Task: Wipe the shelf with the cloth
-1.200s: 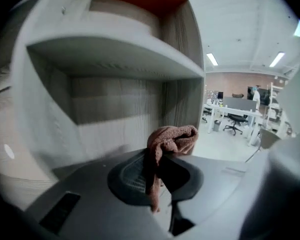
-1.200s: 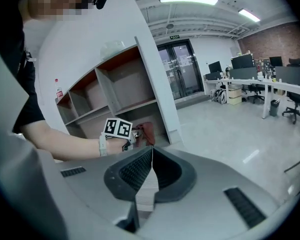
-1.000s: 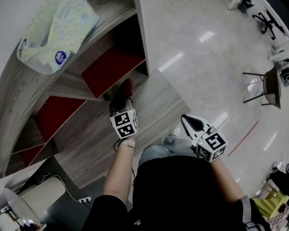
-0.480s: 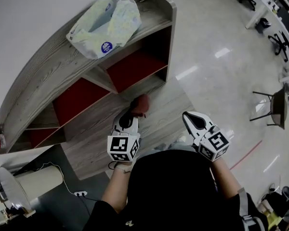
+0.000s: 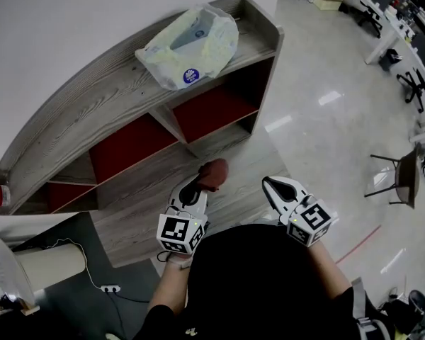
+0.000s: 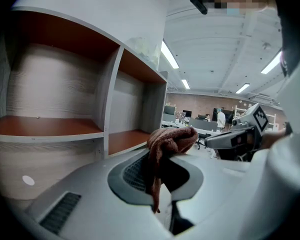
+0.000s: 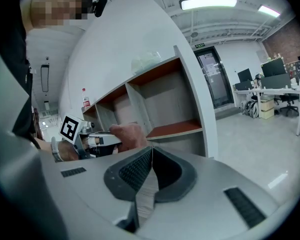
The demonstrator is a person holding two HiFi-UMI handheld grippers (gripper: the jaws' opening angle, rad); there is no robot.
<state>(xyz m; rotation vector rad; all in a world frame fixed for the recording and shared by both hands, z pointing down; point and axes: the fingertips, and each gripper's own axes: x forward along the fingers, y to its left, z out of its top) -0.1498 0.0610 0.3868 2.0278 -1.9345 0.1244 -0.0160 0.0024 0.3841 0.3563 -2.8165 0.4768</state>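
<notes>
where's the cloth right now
In the head view the brown cloth is bunched in the fingers of the left gripper, left of centre, over the shelf on its lower wooden ledge, just below the red compartments.

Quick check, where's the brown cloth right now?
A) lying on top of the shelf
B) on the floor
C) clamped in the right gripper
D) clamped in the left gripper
D: the left gripper view shows the cloth pinched between the jaws of the left gripper, held in front of the shelf, while the right gripper has its jaws together on nothing.
</notes>
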